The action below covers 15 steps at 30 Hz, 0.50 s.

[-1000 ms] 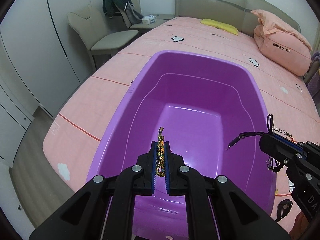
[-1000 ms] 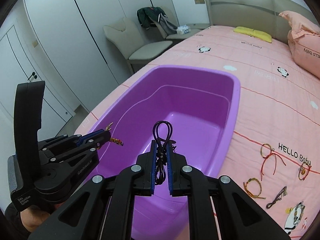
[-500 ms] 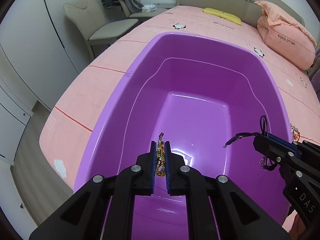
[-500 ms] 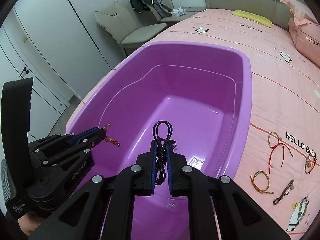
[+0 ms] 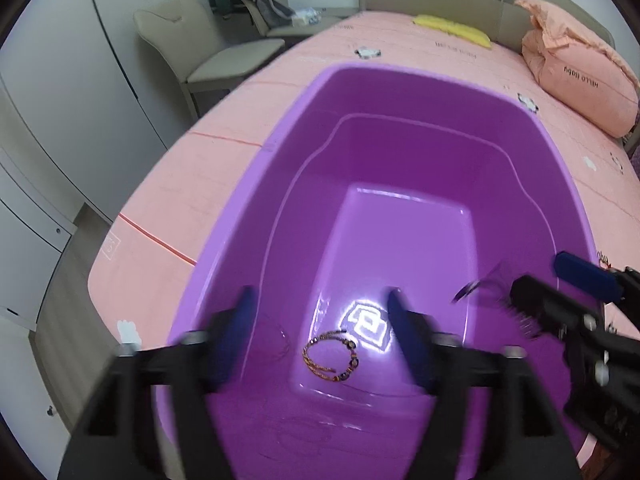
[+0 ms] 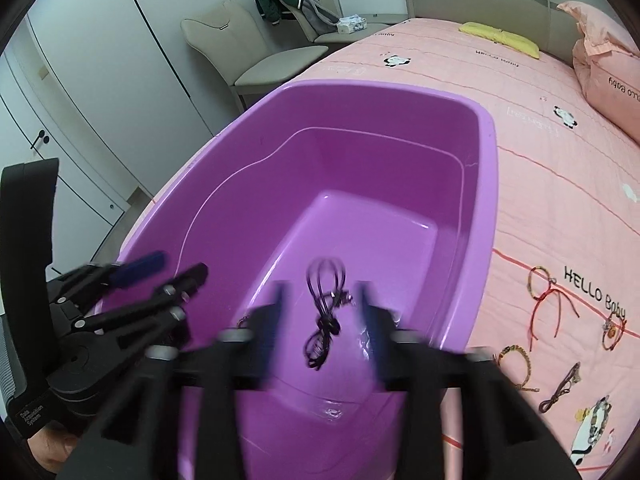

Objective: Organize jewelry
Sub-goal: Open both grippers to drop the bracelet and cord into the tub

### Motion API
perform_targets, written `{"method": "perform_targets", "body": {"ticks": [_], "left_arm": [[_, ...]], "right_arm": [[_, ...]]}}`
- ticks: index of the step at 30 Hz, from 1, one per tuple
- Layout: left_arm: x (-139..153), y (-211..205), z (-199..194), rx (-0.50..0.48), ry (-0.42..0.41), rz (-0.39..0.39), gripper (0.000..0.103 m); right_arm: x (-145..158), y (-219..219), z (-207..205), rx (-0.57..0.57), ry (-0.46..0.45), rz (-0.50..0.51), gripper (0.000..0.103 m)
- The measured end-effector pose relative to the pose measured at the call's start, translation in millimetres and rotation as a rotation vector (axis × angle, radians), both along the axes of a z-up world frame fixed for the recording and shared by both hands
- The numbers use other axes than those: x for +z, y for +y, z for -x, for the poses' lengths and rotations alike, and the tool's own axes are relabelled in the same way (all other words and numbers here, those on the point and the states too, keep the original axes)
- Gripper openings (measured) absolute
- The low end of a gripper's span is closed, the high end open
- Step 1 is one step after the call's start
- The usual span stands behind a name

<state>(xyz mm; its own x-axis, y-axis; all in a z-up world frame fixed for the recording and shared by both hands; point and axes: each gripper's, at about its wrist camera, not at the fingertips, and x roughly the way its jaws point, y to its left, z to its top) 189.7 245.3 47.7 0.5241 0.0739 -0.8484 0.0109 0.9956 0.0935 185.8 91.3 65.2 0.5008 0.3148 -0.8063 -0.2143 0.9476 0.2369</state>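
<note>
A purple plastic tub (image 5: 304, 112) sits on the pink bed and also shows in the right wrist view (image 6: 486, 184). My left gripper (image 5: 320, 320) is open over the tub's near end. A gold beaded bracelet (image 5: 330, 356) lies on the tub floor below it. My right gripper (image 6: 322, 312) is open over the tub. A black cord bracelet (image 6: 324, 312) hangs loose between its fingers, free of them. The right gripper also shows at the right of the left wrist view (image 5: 560, 292).
Several bracelets lie on the pink sheet right of the tub: a red string one (image 6: 546, 296), a braided one (image 6: 514, 358), a dark cord (image 6: 564, 384). A pink pillow (image 5: 576, 68) and a yellow cloth (image 5: 452, 30) lie far back. Beige chairs (image 5: 208, 48) stand beside the bed.
Both grippers opened over the tub. The gold bracelet dropped from the left gripper to the tub floor. The black cord left the right gripper's hold.
</note>
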Motion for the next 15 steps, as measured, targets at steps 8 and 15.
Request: {"method": "perform_targets", "body": {"ticks": [8, 15], "left_arm": [[6.2, 4.1, 0.8, 0.028, -0.002, -0.014, 0.073], [14.2, 0.9, 8.7, 0.029, -0.013, -0.011, 0.078]], "right_arm": [[7.0, -5.3, 4.7, -0.008, -0.024, 0.010, 0.067], [7.8, -14.0, 11.1, -0.027, -0.006, -0.015, 0.067]]}}
